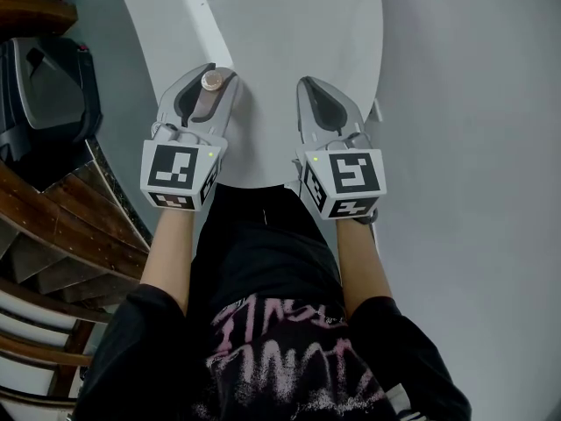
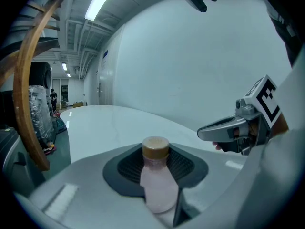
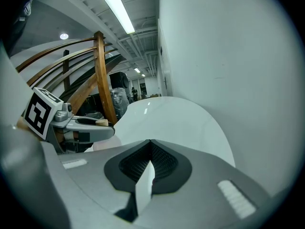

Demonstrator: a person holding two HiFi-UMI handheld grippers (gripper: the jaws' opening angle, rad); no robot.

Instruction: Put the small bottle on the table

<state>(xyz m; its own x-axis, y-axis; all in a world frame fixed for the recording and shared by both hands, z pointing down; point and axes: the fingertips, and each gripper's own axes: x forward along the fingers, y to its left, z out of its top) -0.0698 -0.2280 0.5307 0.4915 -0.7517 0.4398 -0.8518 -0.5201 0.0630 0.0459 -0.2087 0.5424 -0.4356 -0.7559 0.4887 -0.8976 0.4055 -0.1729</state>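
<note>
The left tongs pinch the small pale-pink plastic bottle with a tan cap, seemingly above the rounded white desk. Lower it upright, then let go. The right tongs are pressed together and empty.

1. My left gripper points forward; its jaws are clamped on the small bottle, upright between them.
2. My right gripper lies alongside, pointing the same way; its jaws meet at the tips, nothing between them.
3. My left forearm and right forearm reach forward, side by side.
</note>
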